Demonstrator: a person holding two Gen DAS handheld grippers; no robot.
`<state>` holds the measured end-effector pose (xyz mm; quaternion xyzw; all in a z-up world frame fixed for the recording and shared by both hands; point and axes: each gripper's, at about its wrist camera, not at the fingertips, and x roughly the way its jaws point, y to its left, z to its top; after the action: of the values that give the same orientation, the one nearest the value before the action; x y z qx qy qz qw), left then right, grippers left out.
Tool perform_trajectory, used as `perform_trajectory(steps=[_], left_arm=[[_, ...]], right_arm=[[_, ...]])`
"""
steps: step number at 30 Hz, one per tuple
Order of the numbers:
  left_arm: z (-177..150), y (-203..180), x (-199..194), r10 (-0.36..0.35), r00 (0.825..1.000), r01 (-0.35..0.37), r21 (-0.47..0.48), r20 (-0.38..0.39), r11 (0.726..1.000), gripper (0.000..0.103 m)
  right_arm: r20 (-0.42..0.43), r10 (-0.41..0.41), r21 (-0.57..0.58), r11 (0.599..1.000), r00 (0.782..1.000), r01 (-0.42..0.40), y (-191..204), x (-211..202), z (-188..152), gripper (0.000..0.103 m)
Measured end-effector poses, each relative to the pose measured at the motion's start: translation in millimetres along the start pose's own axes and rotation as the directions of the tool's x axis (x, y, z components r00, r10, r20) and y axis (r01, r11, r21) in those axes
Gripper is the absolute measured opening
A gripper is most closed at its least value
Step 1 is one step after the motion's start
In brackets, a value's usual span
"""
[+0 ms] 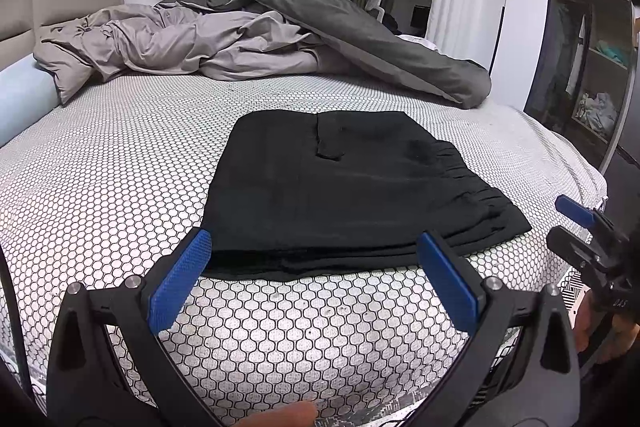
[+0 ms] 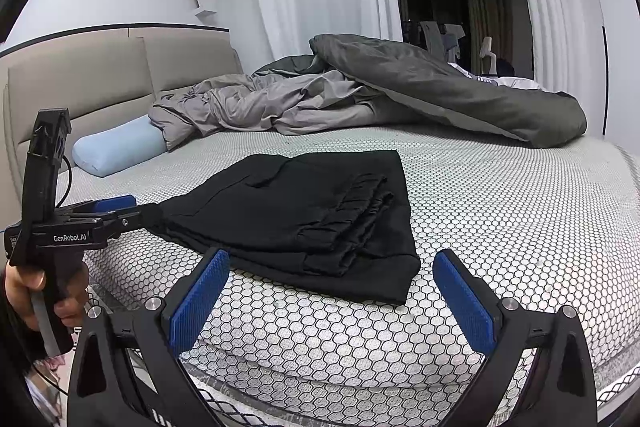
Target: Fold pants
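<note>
— Where are the black pants (image 1: 352, 187)?
— Folded up on the bed (image 1: 120, 155), near its edge.
— And the tongs?
— The left gripper (image 1: 316, 275) and the right gripper (image 2: 332, 291) both gape wide, holding nothing.

pants (image 2: 304, 219) folded, centre frame on bed (image 2: 500, 211); duvet (image 2: 400, 95) heaped behind them, pillow (image 2: 116, 147) at left (against headboard (image 2: 80, 83)); left gripper (image 2: 116, 211) at pants' left edge.
</note>
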<state>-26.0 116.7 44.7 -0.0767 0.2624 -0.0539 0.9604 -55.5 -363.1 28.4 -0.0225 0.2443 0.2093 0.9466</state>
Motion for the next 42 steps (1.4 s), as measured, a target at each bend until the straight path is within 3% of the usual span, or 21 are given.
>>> perform_trajectory(steps=[42], left_arm=[[-4.3,6.6,5.4,-0.009,1.0,0.009,-0.007,-0.004,1.0,0.102]], right_arm=[[0.0,0.002,-0.024,1.0,1.0,-0.002,-1.7,1.8,-0.1,0.103]])
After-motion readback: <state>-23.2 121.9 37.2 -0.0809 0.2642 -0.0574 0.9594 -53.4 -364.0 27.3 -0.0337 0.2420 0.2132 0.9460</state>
